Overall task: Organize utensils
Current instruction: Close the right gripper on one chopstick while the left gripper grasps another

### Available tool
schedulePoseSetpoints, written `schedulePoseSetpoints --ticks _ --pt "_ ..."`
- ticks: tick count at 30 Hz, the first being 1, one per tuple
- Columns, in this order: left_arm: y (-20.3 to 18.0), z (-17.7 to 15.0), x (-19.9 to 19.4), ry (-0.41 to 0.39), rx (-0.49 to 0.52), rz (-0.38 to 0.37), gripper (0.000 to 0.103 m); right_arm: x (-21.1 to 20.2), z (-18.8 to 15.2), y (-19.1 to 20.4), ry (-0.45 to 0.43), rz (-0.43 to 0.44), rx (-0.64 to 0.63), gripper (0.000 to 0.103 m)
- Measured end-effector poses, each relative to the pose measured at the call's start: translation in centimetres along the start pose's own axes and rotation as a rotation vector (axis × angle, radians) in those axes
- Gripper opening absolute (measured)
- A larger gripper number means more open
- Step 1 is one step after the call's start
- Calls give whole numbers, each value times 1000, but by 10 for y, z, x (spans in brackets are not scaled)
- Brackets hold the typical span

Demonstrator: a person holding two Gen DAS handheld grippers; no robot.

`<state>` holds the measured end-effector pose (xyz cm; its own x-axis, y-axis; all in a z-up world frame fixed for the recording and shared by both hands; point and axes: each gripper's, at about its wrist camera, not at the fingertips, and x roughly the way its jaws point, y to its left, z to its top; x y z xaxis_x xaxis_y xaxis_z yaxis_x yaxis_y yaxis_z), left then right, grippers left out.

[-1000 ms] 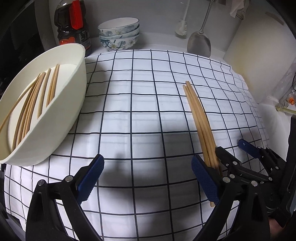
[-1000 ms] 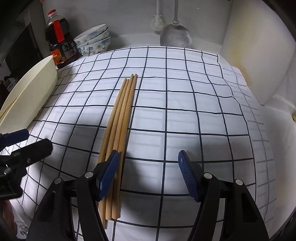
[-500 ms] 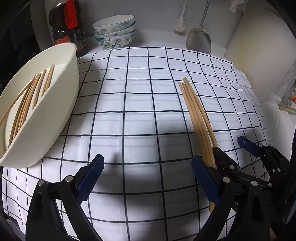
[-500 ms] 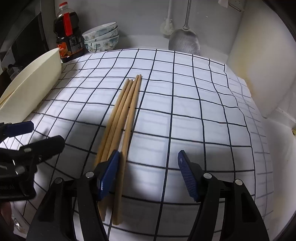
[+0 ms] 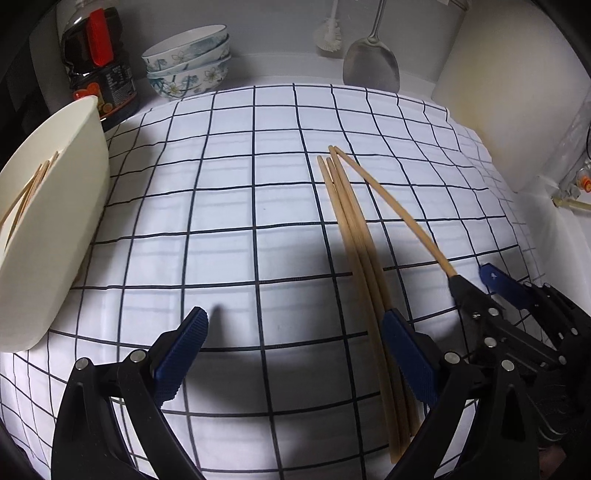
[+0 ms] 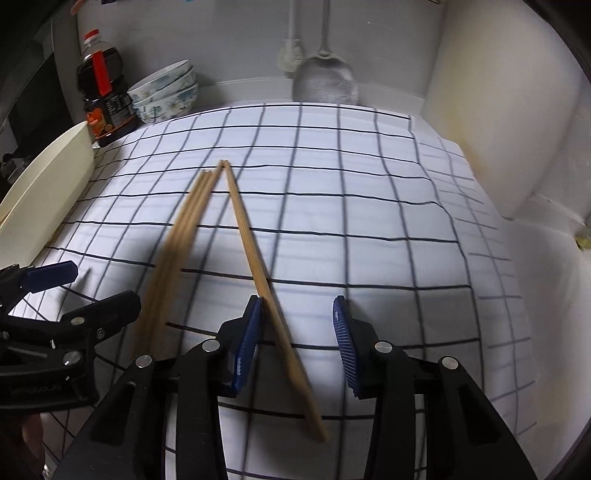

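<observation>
Your right gripper (image 6: 297, 339) points down at the checked cloth (image 5: 221, 229) with its jaws closing, and one wooden chopstick (image 6: 258, 266) lies between them. That chopstick rests against the blue pad of the left finger (image 6: 245, 347); the other pad stands clear of it, so nothing is clamped yet. The stick has splayed away from the other three chopsticks (image 5: 354, 236), meeting them only at the far tips. This view is smeared with motion, so you cannot tell whether the stick is lifted off the cloth.

Your left gripper (image 5: 291, 350) hangs over the near part of the cloth with its jaws spread wide and nothing between them. Its right pad sits just beside the three-stick bundle, which runs under that finger toward the camera.

To your left, the cream oval bowl (image 5: 70, 206) stands on the cloth's edge, with more chopsticks (image 5: 29, 188) inside it. Behind the cloth are a dark sauce bottle (image 5: 98, 62), stacked floral bowls (image 5: 188, 59), a metal spatula (image 5: 371, 70) and a white brush (image 5: 330, 35).
</observation>
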<state>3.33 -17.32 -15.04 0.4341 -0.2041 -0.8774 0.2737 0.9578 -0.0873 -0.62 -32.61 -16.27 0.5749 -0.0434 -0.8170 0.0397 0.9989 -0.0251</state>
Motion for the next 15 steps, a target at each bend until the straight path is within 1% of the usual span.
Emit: schedulePoseSetpoints --ticks 8,10,11,12,15 --pt "3 -4 4 -9 3 30 97 -5 -6 -9 -1 1 11 39" --pt "1 -4 5 -7 24 46 96 -5 -6 -10 -1 2 9 39" --pt "-1 -5 6 -2 40 68 97 -5 -5 -10 0 2 8 39" --pt "-1 -6 5 -13 48 72 97 -5 -5 -10 1 3 7 39" --pt "2 -6 5 -14 34 72 97 -4 -4 -9 2 3 -1 44"
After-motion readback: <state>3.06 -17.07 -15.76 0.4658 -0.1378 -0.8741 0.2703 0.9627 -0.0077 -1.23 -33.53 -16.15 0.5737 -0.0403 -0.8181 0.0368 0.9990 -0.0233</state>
